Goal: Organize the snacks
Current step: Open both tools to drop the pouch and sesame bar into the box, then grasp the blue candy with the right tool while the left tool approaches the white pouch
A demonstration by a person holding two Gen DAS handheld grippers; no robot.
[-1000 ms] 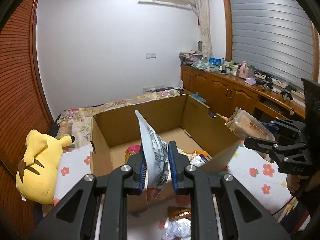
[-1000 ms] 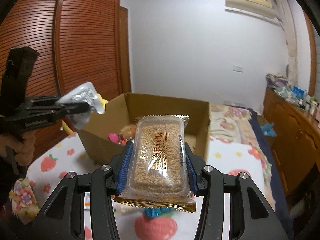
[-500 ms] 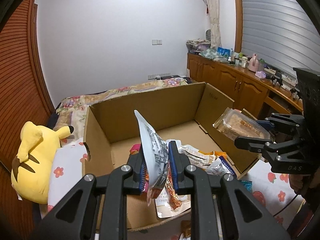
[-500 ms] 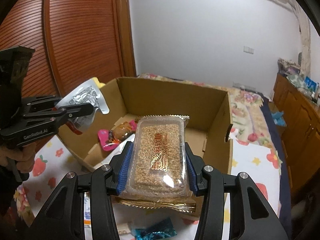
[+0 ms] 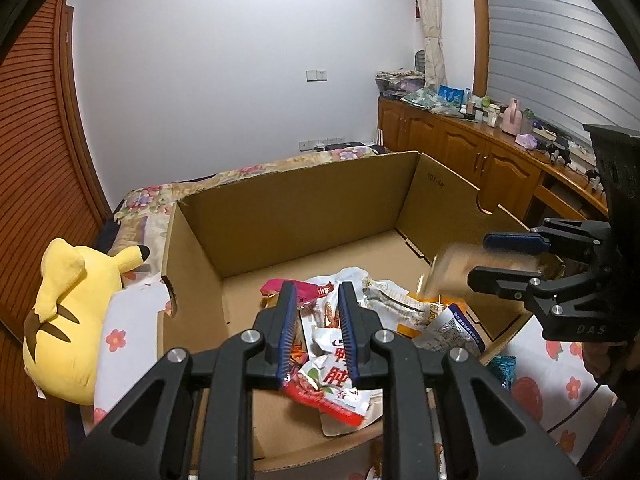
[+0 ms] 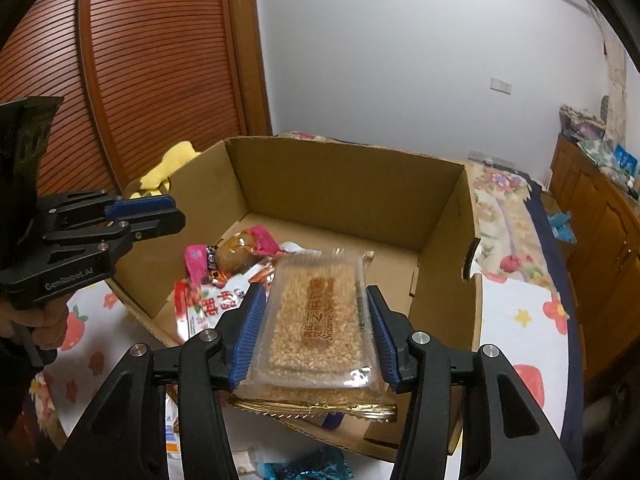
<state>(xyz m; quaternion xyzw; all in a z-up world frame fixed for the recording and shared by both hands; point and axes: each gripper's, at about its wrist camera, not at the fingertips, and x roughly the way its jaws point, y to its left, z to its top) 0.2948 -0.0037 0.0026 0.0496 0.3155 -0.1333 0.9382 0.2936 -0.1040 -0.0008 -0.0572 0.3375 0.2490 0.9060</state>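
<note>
Candy [image 6: 316, 320], a clear tray of sesame bars, sits between the jaws of the right gripper [image 6: 314, 292], tilted nose-down over the near edge of the box [image 6: 360, 184]. Those jaws are opening. A sliver of gap shows at each blue pad, and the left wrist view catches the pack as a blur at 3 o'clock, so I judge it let go and sliding in rather than gripped. The downward tilt seems deliberate, letting the pack run forward onto the cardboard floor instead of snagging the rim.

The left gripper [image 5: 317, 288] hangs over the same box, jaws apart and empty. Under it at 6 o'clock lies a red-and-white pouch [image 5: 324, 384] on top of the pile [image 5: 400, 304] of packets heaped against the near wall. The far half of the floor, towards 12 o'clock, is bare, so there is room left.

A blue packet [image 6: 304, 468] lies outside on the cloth [image 6: 520, 320] at 6 o'clock, not yet boxed. A yellow plush [image 5: 68, 320] rests beside the box at 9 o'clock in the left view.
</note>
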